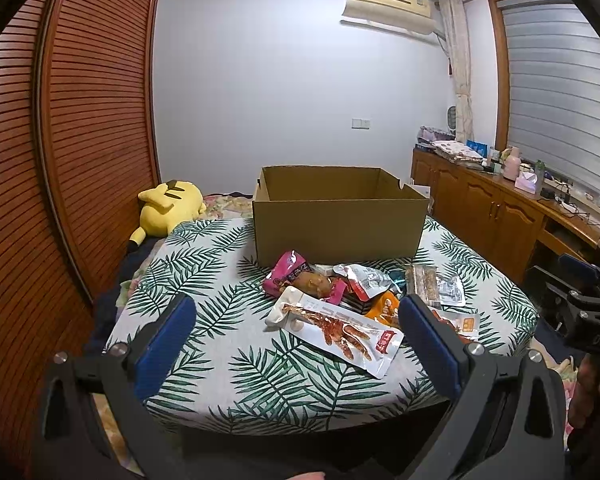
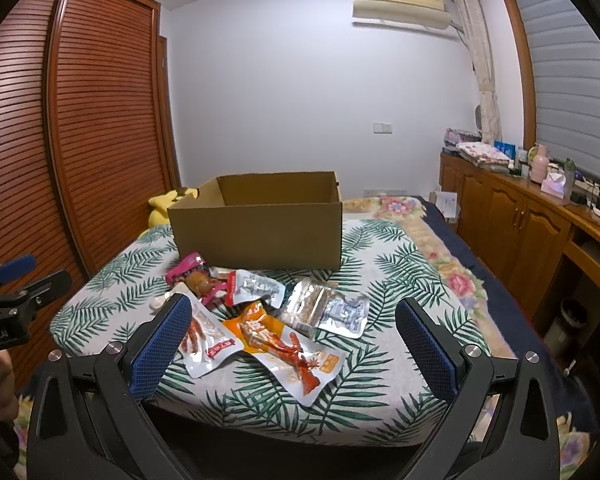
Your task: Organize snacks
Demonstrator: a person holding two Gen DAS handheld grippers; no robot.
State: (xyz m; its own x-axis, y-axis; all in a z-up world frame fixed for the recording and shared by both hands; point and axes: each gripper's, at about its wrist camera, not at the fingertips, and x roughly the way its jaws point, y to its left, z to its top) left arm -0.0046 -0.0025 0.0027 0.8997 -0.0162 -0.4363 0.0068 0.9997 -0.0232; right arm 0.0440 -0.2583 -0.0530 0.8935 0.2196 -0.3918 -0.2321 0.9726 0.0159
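Note:
An open brown cardboard box (image 1: 340, 220) (image 2: 256, 228) stands on a leaf-print cloth (image 1: 228, 364) (image 2: 380, 264). In front of it lies a pile of snack packets: a white chicken-feet packet (image 1: 336, 330) (image 2: 208, 340), a pink packet (image 1: 296, 276) (image 2: 192, 272), a silver-red packet (image 1: 364, 280) (image 2: 252, 286), an orange packet (image 1: 384, 306) (image 2: 260, 326), a clear packet (image 1: 424, 280) (image 2: 308, 306) and another white chicken-feet packet (image 2: 300, 360). My left gripper (image 1: 296, 320) is open and empty, hovering near the pile. My right gripper (image 2: 292, 320) is open and empty above the pile's front.
A yellow plush toy (image 1: 170, 206) (image 2: 168, 204) lies left of the box. A slatted wooden wardrobe (image 1: 80, 140) stands on the left. A wooden cabinet (image 1: 492, 208) (image 2: 512, 220) with clutter runs along the right under the window. A floral blanket (image 2: 440, 248) lies right of the cloth.

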